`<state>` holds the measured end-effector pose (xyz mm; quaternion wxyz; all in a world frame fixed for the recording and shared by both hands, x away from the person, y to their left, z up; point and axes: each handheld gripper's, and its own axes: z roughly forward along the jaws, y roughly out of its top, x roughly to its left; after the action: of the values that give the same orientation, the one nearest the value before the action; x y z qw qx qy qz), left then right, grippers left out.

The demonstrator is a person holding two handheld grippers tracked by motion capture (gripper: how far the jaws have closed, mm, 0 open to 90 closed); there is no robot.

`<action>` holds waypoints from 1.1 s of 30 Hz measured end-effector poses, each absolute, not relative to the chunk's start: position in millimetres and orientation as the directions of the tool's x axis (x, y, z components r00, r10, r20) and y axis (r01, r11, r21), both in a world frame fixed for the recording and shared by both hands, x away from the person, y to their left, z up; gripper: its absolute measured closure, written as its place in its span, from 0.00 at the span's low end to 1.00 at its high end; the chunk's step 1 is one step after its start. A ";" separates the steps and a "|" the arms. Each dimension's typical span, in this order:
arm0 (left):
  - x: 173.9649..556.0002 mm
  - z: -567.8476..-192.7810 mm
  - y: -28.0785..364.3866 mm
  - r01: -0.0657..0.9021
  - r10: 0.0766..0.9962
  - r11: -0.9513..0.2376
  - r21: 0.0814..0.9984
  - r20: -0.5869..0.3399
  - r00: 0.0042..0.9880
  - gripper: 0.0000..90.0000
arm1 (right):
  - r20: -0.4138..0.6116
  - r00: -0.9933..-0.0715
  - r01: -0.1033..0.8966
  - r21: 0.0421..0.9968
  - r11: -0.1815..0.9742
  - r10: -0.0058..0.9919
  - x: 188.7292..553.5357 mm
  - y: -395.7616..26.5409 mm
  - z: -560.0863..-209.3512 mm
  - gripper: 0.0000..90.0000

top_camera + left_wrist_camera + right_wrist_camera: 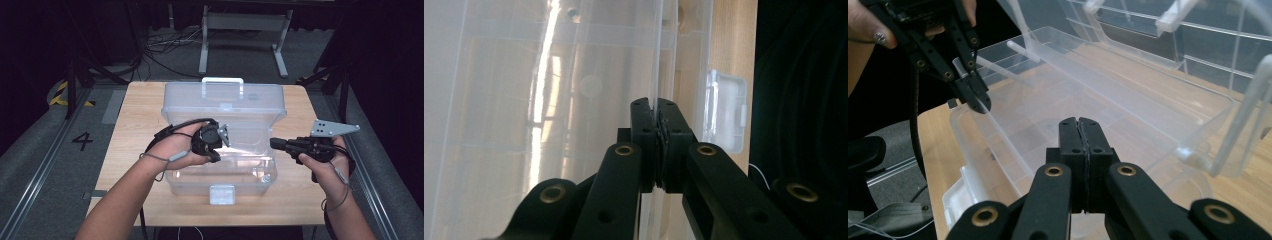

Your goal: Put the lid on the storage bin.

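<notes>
one gripper (657,107) pinches tray edge (657,60)

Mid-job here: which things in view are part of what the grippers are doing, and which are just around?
In the job:
- clear box
- inner tray, its edge clamped by the left gripper
- right gripper, shut, empty
- open lid

Just around:
- table
- floor cables
- metal stand
</notes>
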<state>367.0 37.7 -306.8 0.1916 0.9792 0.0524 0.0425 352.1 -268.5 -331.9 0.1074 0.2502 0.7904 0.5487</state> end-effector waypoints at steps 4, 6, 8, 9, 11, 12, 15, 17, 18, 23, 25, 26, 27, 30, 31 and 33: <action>357.5 -306.7 37.1 0.078 0.121 -0.926 0.369 0.095 0.988 0.95 | 0.130 -0.829 0.302 0.923 0.239 0.543 356.5 -273.5 -333.2 1.00; 352.2 -300.2 40.1 0.078 0.128 -0.914 0.397 0.101 0.987 0.94 | 0.147 -0.820 0.316 0.922 0.223 0.554 358.4 -276.4 -334.0 1.00; 348.0 -294.0 43.9 0.078 0.134 -0.904 0.420 0.106 0.985 0.94 | 0.154 -0.812 0.323 0.922 0.214 0.563 359.3 -278.8 -334.2 1.00; 346.0 -291.5 45.8 0.084 0.143 -0.900 0.428 0.107 0.984 0.94 | 0.159 -0.813 0.341 0.910 0.236 0.561 359.5 -279.5 -334.4 1.00; 344.1 -290.0 48.7 0.091 0.149 -0.898 0.430 0.104 0.983 0.95 | 0.164 -0.813 0.333 0.918 0.214 0.559 358.6 -279.2 -336.9 1.00; 344.2 -290.4 50.1 0.091 0.150 -0.901 0.425 0.108 0.983 0.95 | 0.157 -0.812 0.331 0.917 0.223 0.562 358.4 -278.8 -336.5 1.00; 344.1 -291.7 52.7 0.098 0.156 -0.900 0.425 0.102 0.983 0.95 | 0.150 -0.810 0.330 0.915 0.231 0.566 357.6 -278.7 -335.5 1.00; 344.9 -292.4 56.3 0.102 0.158 -0.897 0.429 0.097 0.983 0.95 | 0.153 -0.811 0.333 0.914 0.232 0.564 357.4 -278.6 -335.6 1.00; 345.0 -292.4 57.7 0.108 0.165 -0.896 0.431 0.096 0.982 0.95 | 0.152 -0.811 0.333 0.914 0.232 0.564 357.4 -278.6 -335.7 1.00; 346.3 -291.0 70.1 0.139 0.198 -0.880 0.454 0.085 0.977 0.94 | 0.151 -0.812 0.333 0.913 0.236 0.564 357.3 -278.8 -335.8 1.00; 346.3 -290.8 75.6 0.152 0.213 -0.873 0.463 0.083 0.973 0.94 | 0.150 -0.813 0.333 0.912 0.238 0.563 357.0 -278.9 -335.9 1.00; 346.3 -290.8 78.7 0.159 0.221 -0.869 0.468 0.082 0.972 0.94 | 0.149 -0.813 0.333 0.912 0.240 0.562 356.9 -278.9 -336.0 1.00; 345.9 -290.8 81.1 0.168 0.231 -0.863 0.476 0.077 0.970 0.94 | 0.150 -0.813 0.335 0.911 0.242 0.562 356.6 -278.8 -336.0 1.00; 344.8 -291.1 91.6 0.200 0.262 -0.841 0.503 0.054 0.964 0.93 | 0.145 -0.812 0.333 0.910 0.246 0.565 356.1 -278.6 -335.9 1.00; 344.8 -291.1 91.6 0.200 0.262 -0.841 0.503 0.054 0.964 0.92 | 0.145 -0.812 0.333 0.910 0.246 0.565 356.1 -278.6 -335.9 1.00; 344.3 -290.7 99.6 0.213 0.275 -0.830 0.515 0.047 0.960 0.93 | 0.145 -0.812 0.335 0.909 0.248 0.566 356.1 -278.4 -335.7 1.00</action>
<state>344.3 99.6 -290.7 0.2618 0.9548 0.1279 0.0596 356.1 -278.4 -335.7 0.1067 0.2877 0.7828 0.5413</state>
